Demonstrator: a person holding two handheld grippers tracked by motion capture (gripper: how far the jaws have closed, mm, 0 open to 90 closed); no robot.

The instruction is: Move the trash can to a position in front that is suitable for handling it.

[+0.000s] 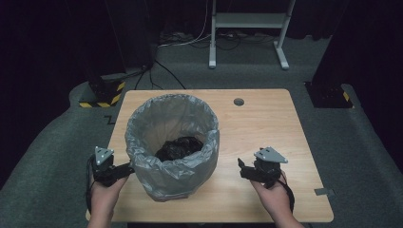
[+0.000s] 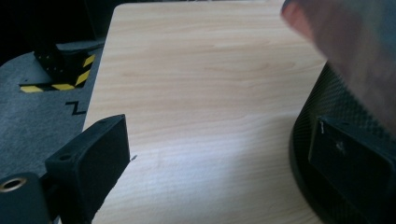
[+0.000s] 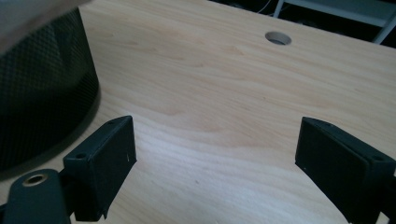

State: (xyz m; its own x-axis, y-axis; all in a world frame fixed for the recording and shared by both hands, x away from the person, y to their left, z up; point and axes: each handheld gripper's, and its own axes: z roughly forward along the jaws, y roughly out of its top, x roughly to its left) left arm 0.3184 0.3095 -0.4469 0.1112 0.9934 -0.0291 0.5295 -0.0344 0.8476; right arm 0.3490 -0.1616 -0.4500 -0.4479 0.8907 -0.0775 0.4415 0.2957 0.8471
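Bin [image 1: 164, 183] with grey liner [image 1: 171, 118] standing mid-table [image 1: 266, 123], between both hand-held grippers. Left hand-held gripper [image 1: 124, 168] spread, one jaw against the bin wall — right hand-held gripper [image 1: 243, 170] spread, well apart. Likely pre-grasp; next, probably closing on the liner rim.

Black hand-held gripper [image 1: 125, 168] bodies (grey triangular plates), trailing black cables.

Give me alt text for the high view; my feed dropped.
A black mesh bin lined with a grey plastic bag stands on a wooden table, something dark lying inside. The left tool, open, reaches the bag's side; the right tool, open, hovers apart from it.
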